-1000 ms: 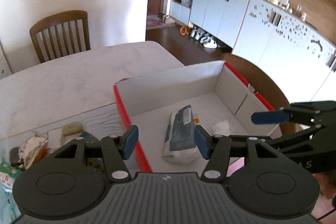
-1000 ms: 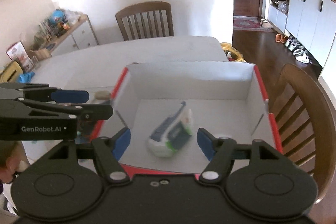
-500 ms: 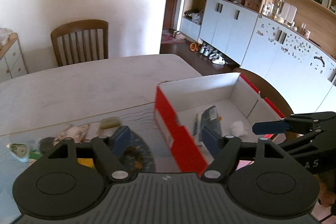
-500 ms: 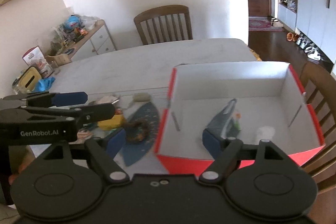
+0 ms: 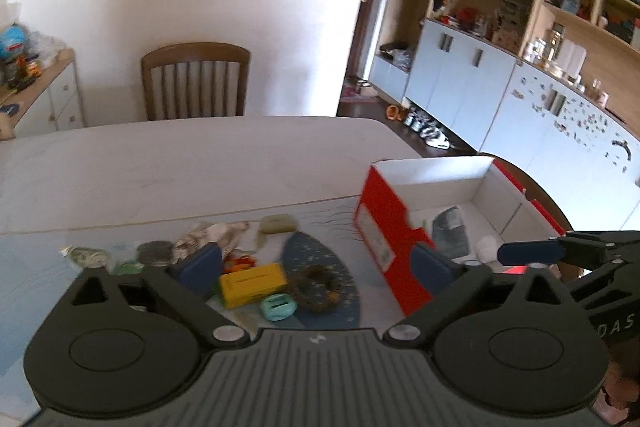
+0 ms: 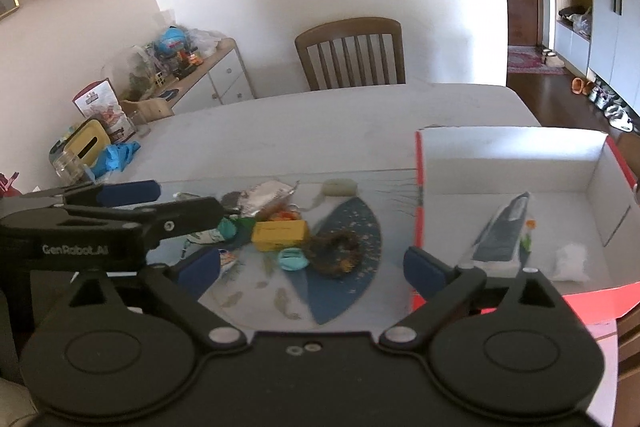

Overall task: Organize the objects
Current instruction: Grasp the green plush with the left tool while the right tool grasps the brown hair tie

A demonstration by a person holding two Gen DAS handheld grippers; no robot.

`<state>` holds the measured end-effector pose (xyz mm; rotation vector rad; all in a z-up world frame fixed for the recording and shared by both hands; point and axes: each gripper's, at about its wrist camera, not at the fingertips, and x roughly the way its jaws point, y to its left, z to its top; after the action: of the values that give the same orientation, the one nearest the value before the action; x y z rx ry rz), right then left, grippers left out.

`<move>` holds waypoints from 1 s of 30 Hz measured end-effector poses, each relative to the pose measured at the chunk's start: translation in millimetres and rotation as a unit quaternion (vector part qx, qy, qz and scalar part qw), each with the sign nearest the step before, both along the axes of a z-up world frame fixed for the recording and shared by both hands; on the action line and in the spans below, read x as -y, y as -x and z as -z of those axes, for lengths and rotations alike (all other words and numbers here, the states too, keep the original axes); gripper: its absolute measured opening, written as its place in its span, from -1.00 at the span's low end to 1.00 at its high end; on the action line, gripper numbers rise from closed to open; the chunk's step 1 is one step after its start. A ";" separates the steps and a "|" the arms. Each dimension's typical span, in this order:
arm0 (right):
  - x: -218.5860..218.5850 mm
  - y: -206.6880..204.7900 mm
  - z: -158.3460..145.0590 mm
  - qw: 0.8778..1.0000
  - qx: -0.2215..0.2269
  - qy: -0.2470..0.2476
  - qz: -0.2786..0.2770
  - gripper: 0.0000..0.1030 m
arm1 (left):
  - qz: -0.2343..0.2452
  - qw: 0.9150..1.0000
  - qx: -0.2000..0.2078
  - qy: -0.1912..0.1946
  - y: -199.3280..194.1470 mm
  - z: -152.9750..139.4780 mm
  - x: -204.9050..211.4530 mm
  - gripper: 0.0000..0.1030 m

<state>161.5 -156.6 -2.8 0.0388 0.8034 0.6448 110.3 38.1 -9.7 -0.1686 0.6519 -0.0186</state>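
Observation:
A red box with white inside (image 5: 384, 227) (image 6: 512, 155) stands at the table's right. In it lie a grey-blue packet (image 6: 500, 235) (image 5: 450, 233) and a white wad (image 6: 570, 261). Left of the box lies a pile: a yellow box (image 5: 252, 283) (image 6: 280, 235), a teal item (image 5: 278, 307) (image 6: 292, 259), a brown ring (image 5: 316, 287) (image 6: 336, 251), a foil wrapper (image 6: 268, 193) and a pale block (image 6: 340, 187). My left gripper (image 5: 316, 263) is open and empty above the pile. My right gripper (image 6: 312, 267) is open and empty, above the pile's near side.
The pile lies on a glass mat with a blue fan shape (image 6: 344, 279). Wooden chairs stand at the far side (image 6: 352, 51) and by the box (image 5: 532, 187). A tissue box (image 6: 86, 147) and jar are at the table's left edge. Cabinets (image 5: 480, 91) line the right wall.
Both grippers have swung left, from over the red box to over the pile of small items. Both stay open and empty. The packet lies still in the box.

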 end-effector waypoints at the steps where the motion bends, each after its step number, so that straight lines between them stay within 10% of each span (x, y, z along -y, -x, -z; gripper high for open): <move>1: -3.7 1.1 0.2 1.000 0.000 0.000 0.000 0.90 | 0.000 1.000 -0.002 0.007 1.8 1.5 -5.6 0.99; 30: -87.1 -23.3 74.4 0.997 -0.020 0.074 0.027 0.77 | -0.072 0.996 -0.054 -0.030 -22.2 88.8 -131.6 1.00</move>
<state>184.7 -69.5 -77.2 -0.0602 0.8840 0.5331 132.5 169.8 -98.5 -0.1590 0.7469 0.1487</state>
